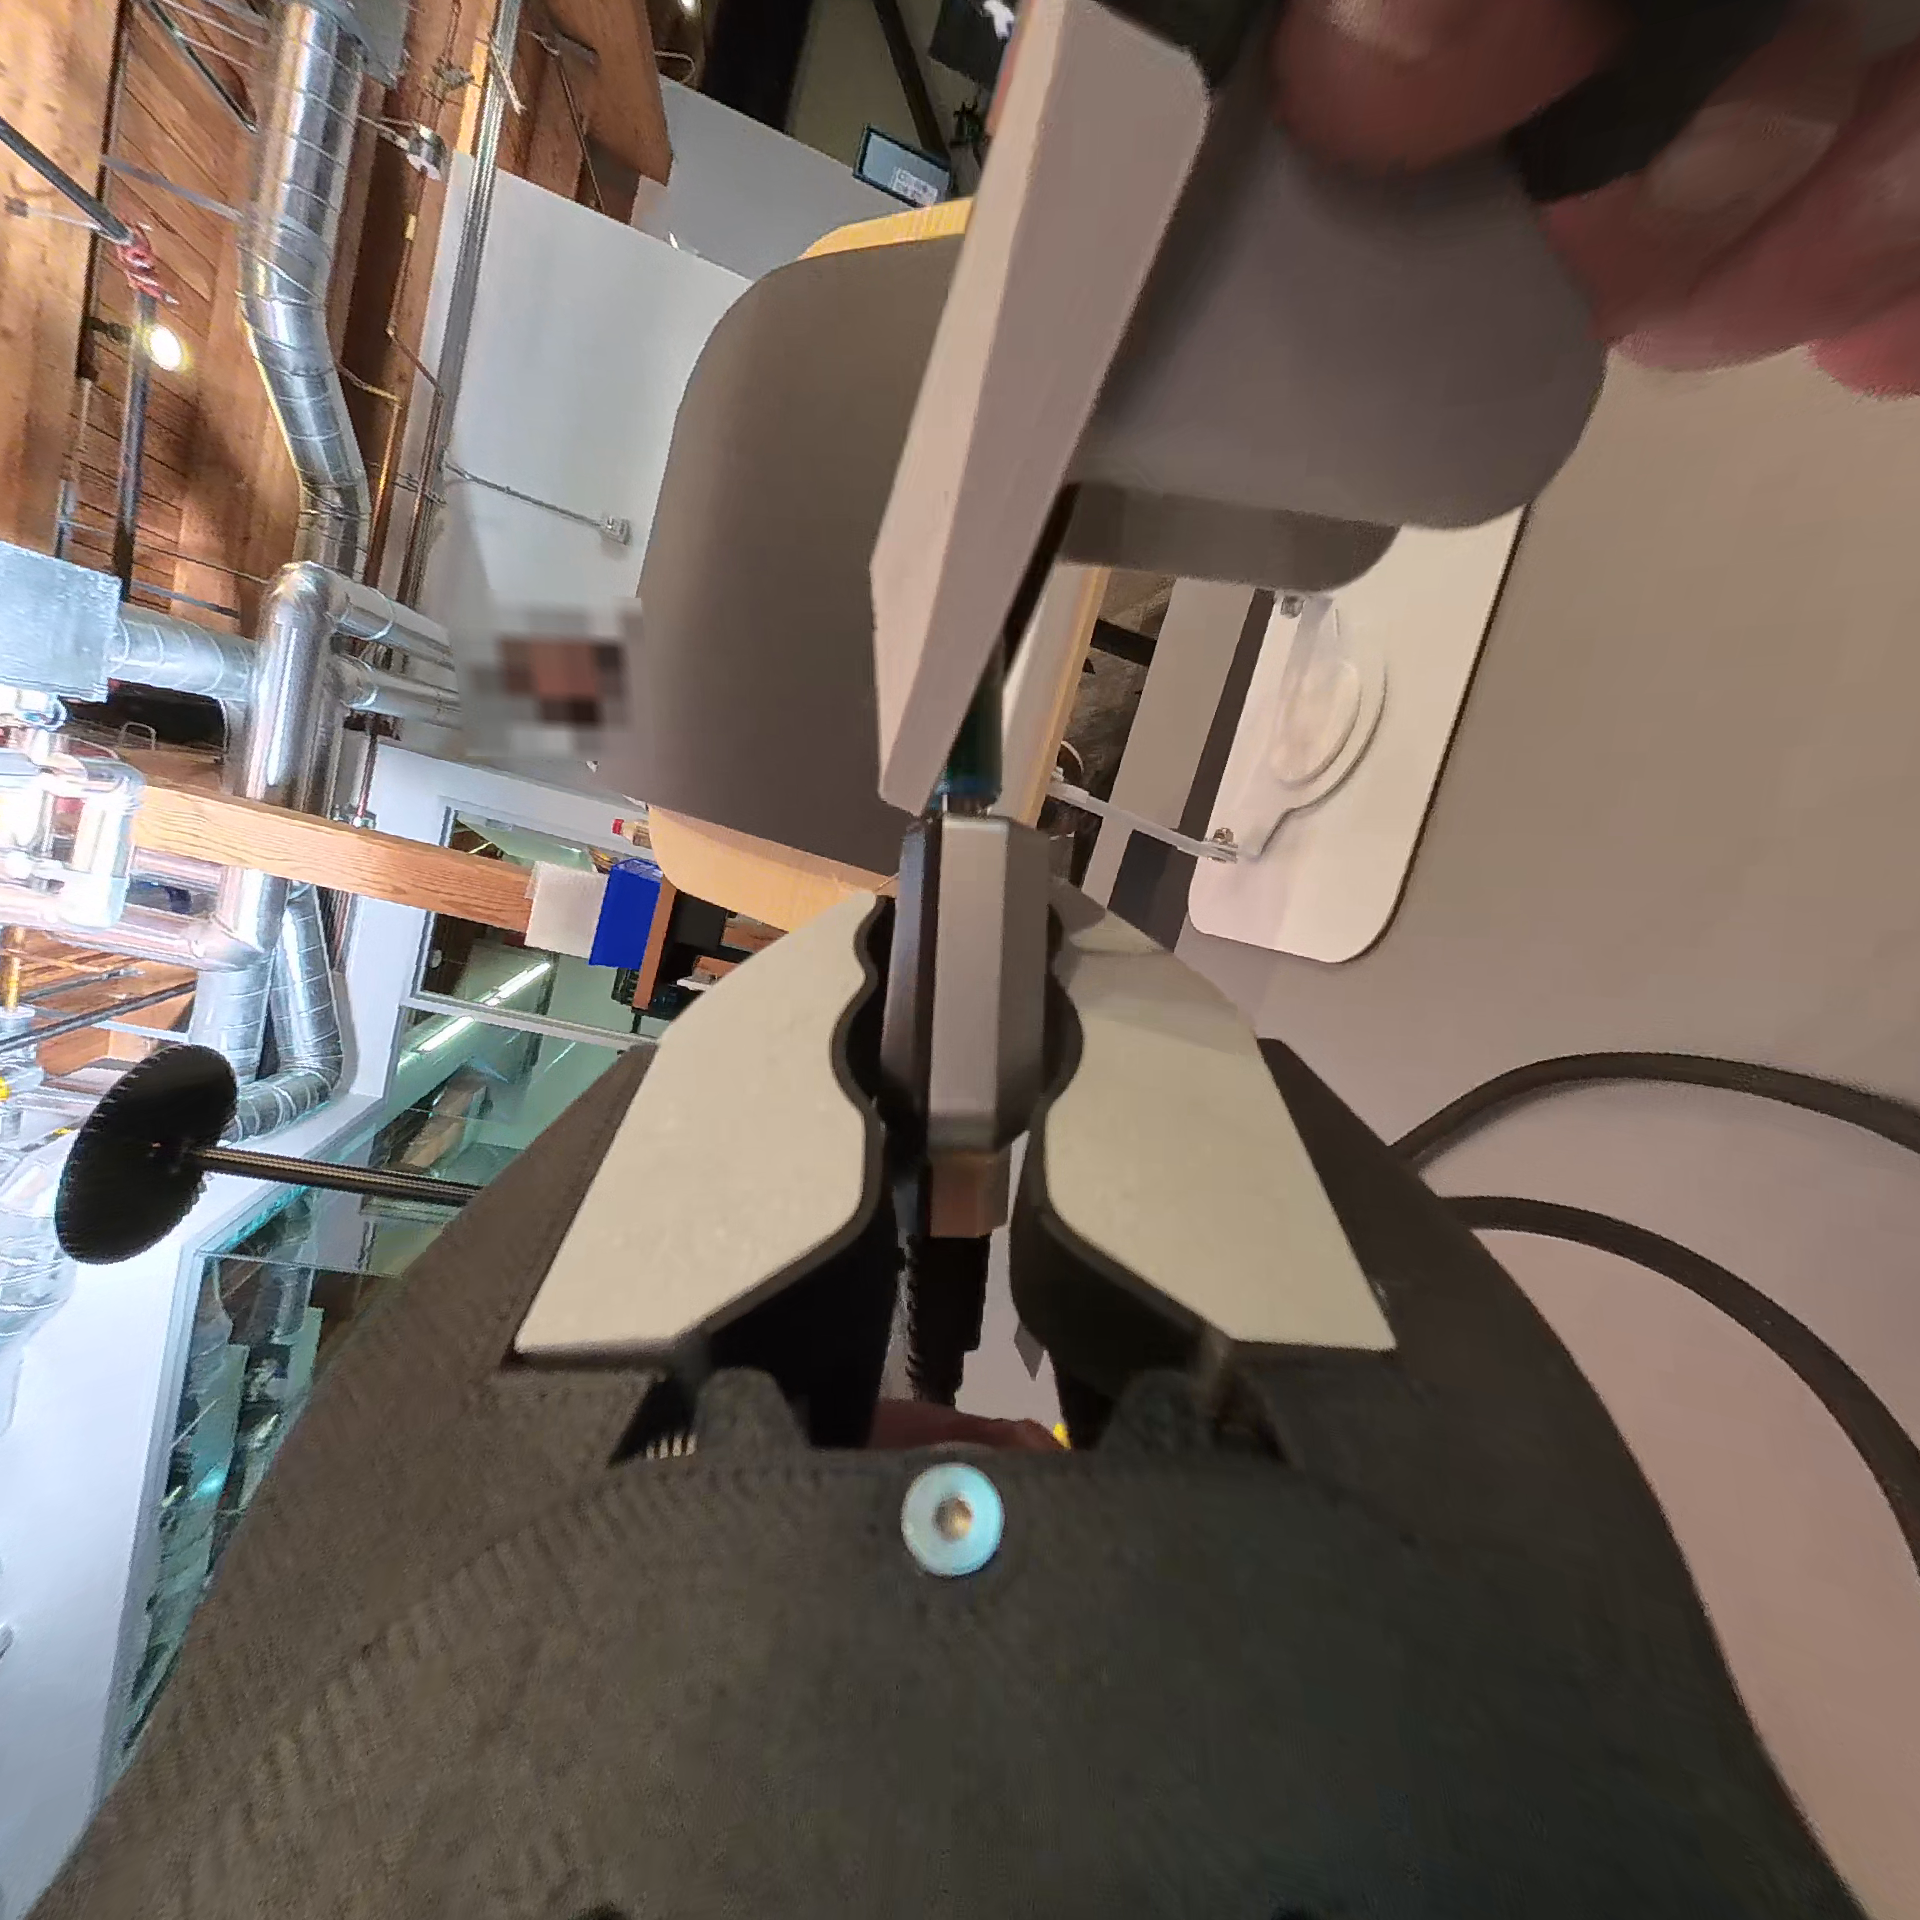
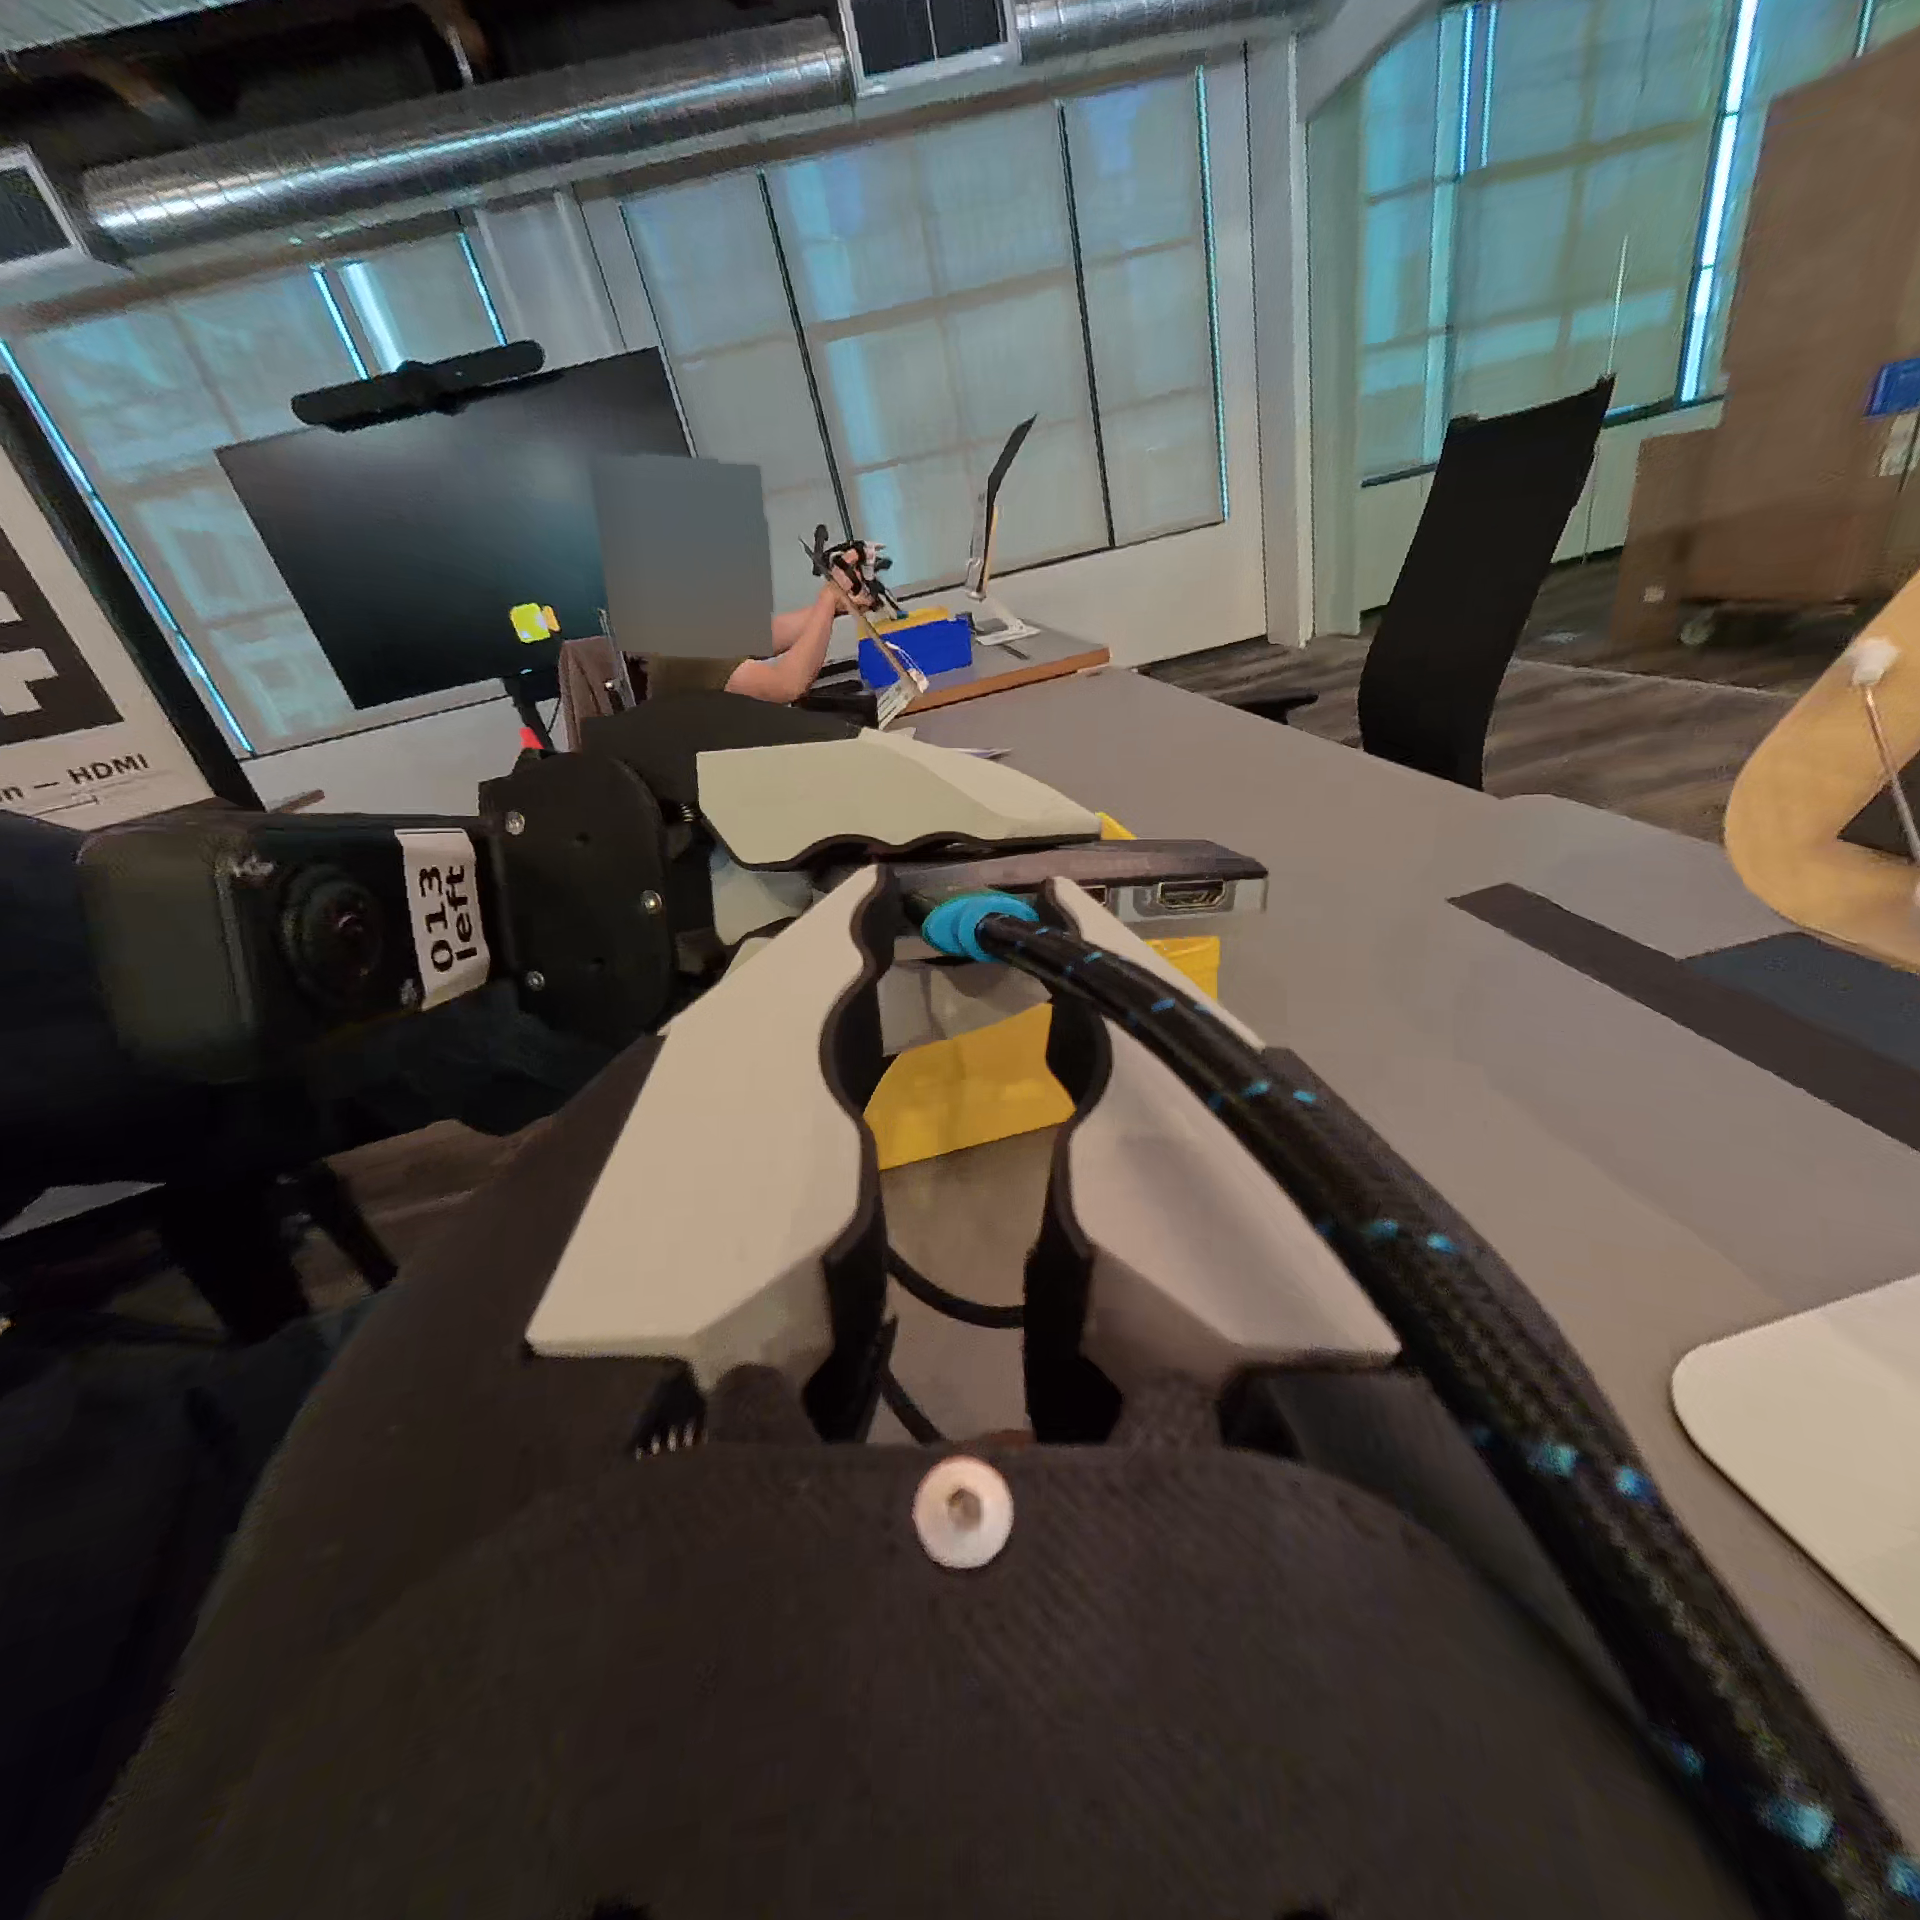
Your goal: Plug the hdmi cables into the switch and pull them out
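My left gripper [image 1: 966,935] is shut on the slim dark grey switch [image 1: 971,987] and holds it edge-on above the table. In the right wrist view it comes in from the left [image 2: 821,873], holding the switch [image 2: 1143,864] level over a yellow box [image 2: 977,1091]. My right gripper [image 2: 961,904] is shut on the blue-collared plug [image 2: 966,925] of a black-and-blue braided HDMI cable [image 2: 1351,1195], with the plug against the switch's edge. One HDMI port [image 2: 1193,894] beside it is empty. The right gripper's fingers [image 1: 987,468] loom over the switch in the left wrist view.
The grey table [image 2: 1455,1039] carries a white pad [image 2: 1818,1455], which also shows in the left wrist view [image 1: 1351,727], and black cables [image 1: 1662,1299]. A black chair [image 2: 1475,582] stands beyond the table. A wooden piece [image 2: 1808,810] is at the right. A person sits at a far desk. The wooden piece [image 2: 1808,810] is about equally far from each gripper, around 20 cm.
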The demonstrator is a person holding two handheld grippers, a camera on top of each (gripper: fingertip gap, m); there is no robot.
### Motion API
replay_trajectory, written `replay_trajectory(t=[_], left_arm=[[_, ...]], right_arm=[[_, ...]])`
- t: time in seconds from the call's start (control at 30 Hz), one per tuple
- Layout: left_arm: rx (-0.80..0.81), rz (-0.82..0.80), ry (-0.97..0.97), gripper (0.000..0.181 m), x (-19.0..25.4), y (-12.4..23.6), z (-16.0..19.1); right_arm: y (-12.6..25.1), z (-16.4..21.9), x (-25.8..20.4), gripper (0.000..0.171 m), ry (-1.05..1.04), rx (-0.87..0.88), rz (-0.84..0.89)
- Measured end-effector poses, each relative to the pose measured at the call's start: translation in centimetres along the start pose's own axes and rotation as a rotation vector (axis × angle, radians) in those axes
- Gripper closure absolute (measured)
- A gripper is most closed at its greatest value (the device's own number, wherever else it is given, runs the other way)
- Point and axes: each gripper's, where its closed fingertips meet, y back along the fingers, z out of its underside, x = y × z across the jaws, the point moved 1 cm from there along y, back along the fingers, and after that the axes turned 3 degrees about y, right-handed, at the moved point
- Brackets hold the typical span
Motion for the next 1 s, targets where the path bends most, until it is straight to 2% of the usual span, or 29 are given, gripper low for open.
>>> replay_trajectory(t=[0.03,0.13,0.17,0.2,0.27,0.3,0.33,0.4,0.47,0.5,0.53,0.63,0.73,0.87,0.93,1.0], left_arm=[[0.002,0.002,0.01,0.16,0.0,0.0,0.1],[-0.009,0.001,0.065,0.16,-0.9,-0.2,0.8],[-0.02,-0.006,0.074,0.16,-1.4,-0.2,1.1],[-0.031,-0.006,0.088,0.16,-1.7,-0.3,1.5],[-0.046,0.012,0.153,0.16,-2.2,-0.4,2.3],[-0.053,0.014,0.179,0.16,-2.4,-0.4,2.8],[-0.058,0.014,0.2,0.16,-2.7,-0.5,3.2],[-0.045,0.02,0.239,0.16,-3.2,-0.4,3.9],[-0.029,0.017,0.217,0.16,-3.5,-0.3,4.3],[-0.032,0.004,0.188,0.16,-3.6,-0.3,4.4],[-0.023,0.009,0.176,0.16,-3.6,-0.2,4.3],[0.021,0.026,0.132,0.16,-3.4,0.0,3.7],[0.038,0.041,0.11,0.16,-3.2,0.1,3.1],[0.058,0.055,0.072,0.16,-2.8,0.1,2.5],[0.058,0.056,0.059,0.16,-2.6,0.0,2.4],[0.065,0.057,0.052,0.16,-2.3,-0.1,2.4]], right_arm=[[0.0,0.1,-0.3,0.143,-0.007,-0.021,-0.001],[-0.2,2.2,-1.5,0.1,0.045,-0.186,0.006],[-0.1,2.9,-2.1,0.097,0.128,-0.244,0.011],[0.2,3.7,-2.8,0.102,0.23,-0.309,0.01],[1.0,4.8,-4.6,0.097,0.373,-0.445,-0.023],[1.7,5.2,-6.1,0.101,0.411,-0.514,-0.085],[2.4,5.1,-7.6,0.114,0.455,-0.563,-0.136],[3.5,2.5,-10.3,0.115,0.535,-0.521,-0.196],[4.5,-2.3,-11.5,0.118,0.543,-0.379,-0.196],[5.1,-4.7,-11.0,0.12,0.533,-0.318,-0.157],[5.6,-6.5,-9.8,0.112,0.522,-0.284,-0.11],[6.2,-8.5,-4.7,0.097,0.54,-0.302,0.042],[4.5,-6.8,-2.1,0.089,0.461,-0.359,0.016],[1.1,-2.3,-0.9,0.105,0.349,-0.443,-0.058],[-0.2,-1.1,-1.0,0.112,0.292,-0.424,-0.097],[-1.0,-1.1,-0.6,0.127,0.237,-0.36,-0.093]])
